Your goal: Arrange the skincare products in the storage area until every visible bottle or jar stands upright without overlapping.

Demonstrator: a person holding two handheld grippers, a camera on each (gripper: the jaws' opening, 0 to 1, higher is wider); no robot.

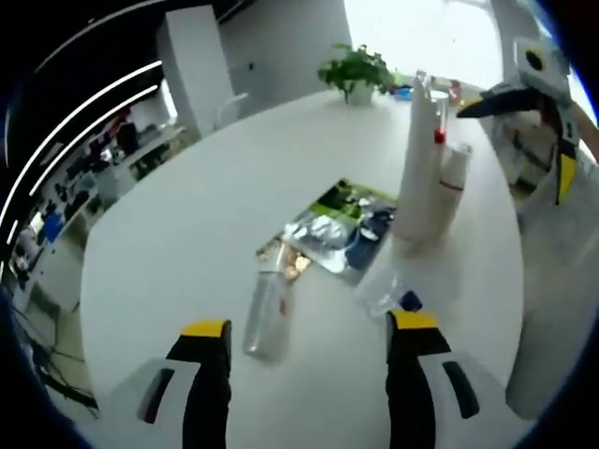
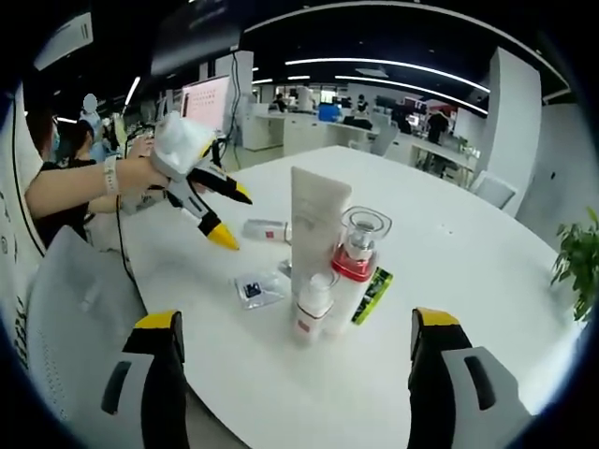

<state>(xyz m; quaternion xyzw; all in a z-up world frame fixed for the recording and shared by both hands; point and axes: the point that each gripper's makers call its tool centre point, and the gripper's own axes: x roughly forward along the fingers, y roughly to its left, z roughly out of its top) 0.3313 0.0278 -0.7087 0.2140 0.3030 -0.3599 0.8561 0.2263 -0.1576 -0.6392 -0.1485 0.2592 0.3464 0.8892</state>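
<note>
Tube (image 2: 314, 220) — no legible label

I can read no text anywhere. The lying bottle (image 1: 269, 313) ahead of my left fingers carries a label too blurred to make out, and the red band on the small white bottle (image 2: 312, 307) shows no legible lettering.

Large white round table (image 2: 468, 262) standing in an open office, ceiling light strips (image 2: 374, 65) glowing overhead, bright window (image 1: 421, 37) shining behind a potted plant (image 1: 356, 73), desks (image 2: 309, 131) lining the background
</note>
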